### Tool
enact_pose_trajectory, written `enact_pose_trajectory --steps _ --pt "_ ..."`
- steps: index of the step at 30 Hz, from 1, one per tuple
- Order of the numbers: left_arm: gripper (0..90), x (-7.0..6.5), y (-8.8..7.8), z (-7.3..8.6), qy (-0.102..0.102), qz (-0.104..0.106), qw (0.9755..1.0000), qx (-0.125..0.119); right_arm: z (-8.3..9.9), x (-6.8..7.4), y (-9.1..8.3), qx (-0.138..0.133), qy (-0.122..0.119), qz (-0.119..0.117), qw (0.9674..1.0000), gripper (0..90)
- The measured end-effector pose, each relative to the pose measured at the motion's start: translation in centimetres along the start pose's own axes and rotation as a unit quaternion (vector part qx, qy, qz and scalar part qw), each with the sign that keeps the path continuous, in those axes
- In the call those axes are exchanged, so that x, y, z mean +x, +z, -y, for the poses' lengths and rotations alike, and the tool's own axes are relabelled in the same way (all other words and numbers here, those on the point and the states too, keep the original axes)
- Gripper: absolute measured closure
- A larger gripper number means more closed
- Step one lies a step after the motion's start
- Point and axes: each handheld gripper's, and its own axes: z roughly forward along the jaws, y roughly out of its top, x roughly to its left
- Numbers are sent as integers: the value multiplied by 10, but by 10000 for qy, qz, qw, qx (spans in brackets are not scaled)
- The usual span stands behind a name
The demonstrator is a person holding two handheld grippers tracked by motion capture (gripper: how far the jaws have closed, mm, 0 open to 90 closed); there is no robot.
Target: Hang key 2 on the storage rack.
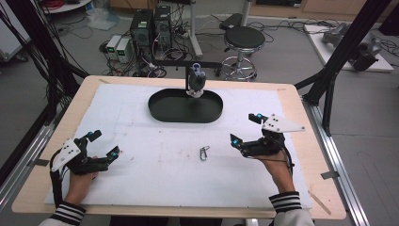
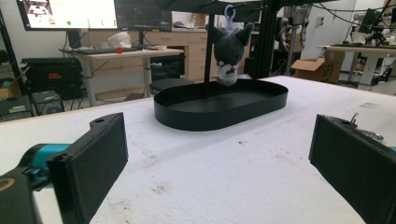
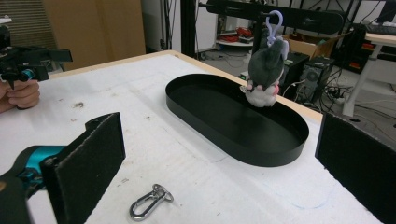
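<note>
A grey plush toy (image 1: 196, 83) hangs by a lilac clip from a black bar over the far rim of a black oval tray (image 1: 185, 106); the toy (image 2: 229, 49) (image 3: 265, 70) dangles just above the tray (image 2: 219, 105) (image 3: 233, 116). A silver carabiner (image 1: 203, 152) lies on the white mat between my hands, also near my right jaws (image 3: 150, 201). My left gripper (image 1: 104, 144) rests open at the mat's left. My right gripper (image 1: 245, 129) is open at the right, just right of the carabiner. Nothing sits between either pair of jaws.
The white mat (image 1: 141, 141) covers a wooden table (image 1: 301, 141). Black frame posts (image 1: 339, 56) stand at the right and left. A stool (image 1: 242, 42) and computer boxes (image 1: 148, 28) stand on the floor beyond the far edge.
</note>
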Motion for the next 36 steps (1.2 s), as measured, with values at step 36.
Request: enact_pose_trajectory --steps 36 --pt "49 0 0 0 -8 0 10000 -1 -15 11 76 2061 -1154 -1090 9656 8"
